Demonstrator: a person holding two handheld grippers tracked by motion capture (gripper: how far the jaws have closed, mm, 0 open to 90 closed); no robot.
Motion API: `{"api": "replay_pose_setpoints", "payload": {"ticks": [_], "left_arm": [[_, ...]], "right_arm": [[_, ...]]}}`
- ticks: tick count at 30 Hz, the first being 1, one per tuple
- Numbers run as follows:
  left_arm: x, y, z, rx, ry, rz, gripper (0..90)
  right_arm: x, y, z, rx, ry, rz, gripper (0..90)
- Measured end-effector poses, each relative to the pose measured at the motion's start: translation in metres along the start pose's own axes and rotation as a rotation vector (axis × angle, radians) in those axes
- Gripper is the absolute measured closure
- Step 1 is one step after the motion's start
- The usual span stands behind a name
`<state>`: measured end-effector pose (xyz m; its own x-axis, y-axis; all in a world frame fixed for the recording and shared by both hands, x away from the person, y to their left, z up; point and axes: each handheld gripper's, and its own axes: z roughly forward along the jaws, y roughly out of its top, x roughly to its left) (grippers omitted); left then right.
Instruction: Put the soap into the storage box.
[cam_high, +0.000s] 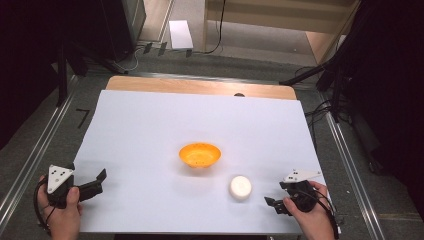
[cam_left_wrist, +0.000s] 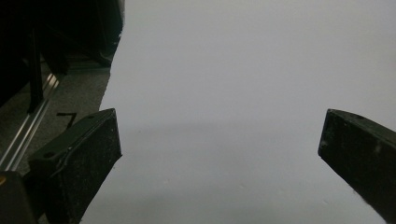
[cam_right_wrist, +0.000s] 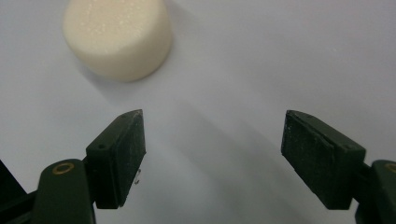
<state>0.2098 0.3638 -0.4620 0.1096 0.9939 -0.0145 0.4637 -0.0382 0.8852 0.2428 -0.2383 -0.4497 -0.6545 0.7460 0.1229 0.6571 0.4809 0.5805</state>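
Note:
An orange bowl (cam_high: 200, 154) stands near the middle of the white sheet (cam_high: 150, 130). A cream-white short cylinder (cam_high: 240, 187) stands to its front right; in the right gripper view the cylinder (cam_right_wrist: 119, 37) is at the upper left, ahead of the jaws and apart from them. My right gripper (cam_high: 276, 194) (cam_right_wrist: 212, 133) is open just right of the cylinder, with bare sheet between its fingers. My left gripper (cam_high: 99, 182) (cam_left_wrist: 219, 135) is open at the front left, over the sheet's left part, holding nothing.
The sheet covers a wooden table (cam_high: 200, 86) whose far edge shows. Metal rails (cam_high: 30, 165) run along both sides on grey floor. Dark stands and cables (cam_high: 320, 107) sit beyond the table's corners. The sheet's left edge (cam_left_wrist: 109, 88) lies near the left gripper.

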Motion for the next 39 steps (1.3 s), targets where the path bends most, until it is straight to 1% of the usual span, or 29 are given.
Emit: {"api": "replay_pose_setpoints", "payload": {"ticks": [1, 3, 4, 6, 7, 8, 10, 11, 15, 17, 19, 20, 21, 22, 24, 32, 35, 39], "left_arm": [[0.000, 0.000, 0.000, -0.002, -0.002, -0.006, 0.0], [0.000, 0.000, 0.000, 0.001, -0.004, -0.006, 0.0], [0.000, 0.000, 0.000, -0.001, -0.003, -0.007, 0.0], [0.000, 0.000, 0.000, -0.004, -0.001, -0.007, 0.0], [0.000, 0.000, 0.000, -0.004, -0.002, -0.007, 0.0], [0.000, 0.000, 0.000, -0.001, -0.002, -0.004, 0.0], [0.000, 0.000, 0.000, 0.001, -0.002, -0.001, 0.0], [0.000, 0.000, 0.000, 0.001, -0.003, 0.000, 0.0], [0.000, 0.000, 0.000, 0.006, -0.005, 0.001, 0.0], [0.000, 0.000, 0.000, 0.005, -0.012, 0.001, 0.0], [0.000, 0.000, 0.000, 0.003, -0.015, 0.001, 0.0], [0.000, 0.000, 0.000, 0.003, -0.016, 0.002, 0.0], [0.000, 0.000, 0.000, 0.004, -0.017, 0.003, 0.0], [0.000, 0.000, 0.000, 0.003, -0.018, 0.002, 0.0], [0.000, 0.000, 0.000, 0.004, -0.019, 0.002, 0.0], [0.000, 0.000, 0.001, 0.015, -0.023, 0.004, 0.0], [0.000, 0.000, 0.001, 0.017, -0.023, 0.004, 0.0], [0.000, 0.000, 0.001, 0.018, -0.024, 0.004, 0.0]], "right_arm": [[0.002, 0.002, 0.002, 0.001, 0.012, 0.004, 22.8], [0.006, 0.007, 0.006, 0.000, 0.034, -0.007, 22.8], [0.009, 0.009, 0.008, 0.002, 0.042, -0.001, 22.8], [0.013, 0.013, 0.013, 0.004, 0.054, -0.019, 22.8], [0.015, 0.015, 0.014, 0.009, 0.059, -0.018, 22.9], [0.018, 0.017, 0.016, 0.011, 0.057, -0.025, 22.9], [0.025, 0.025, 0.021, 0.011, 0.072, -0.044, 22.9], [0.025, 0.025, 0.021, 0.011, 0.072, -0.044, 22.9], [0.034, 0.033, 0.029, 0.018, 0.086, -0.069, 22.9], [0.038, 0.037, 0.032, 0.018, 0.090, -0.071, 22.9], [0.040, 0.040, 0.036, 0.019, 0.106, -0.064, 22.3], [0.041, 0.042, 0.038, 0.016, 0.109, -0.070, 22.1], [0.043, 0.043, 0.039, 0.024, 0.111, -0.064, 22.1], [0.044, 0.044, 0.041, 0.021, 0.111, -0.072, 22.0], [0.047, 0.047, 0.044, 0.020, 0.113, -0.072, 21.6], [0.052, 0.054, 0.052, 0.043, 0.065, -0.090, 24.5], [0.053, 0.054, 0.054, 0.045, 0.066, -0.082, 24.4], [0.053, 0.054, 0.056, 0.045, 0.060, -0.091, 24.4]]}}
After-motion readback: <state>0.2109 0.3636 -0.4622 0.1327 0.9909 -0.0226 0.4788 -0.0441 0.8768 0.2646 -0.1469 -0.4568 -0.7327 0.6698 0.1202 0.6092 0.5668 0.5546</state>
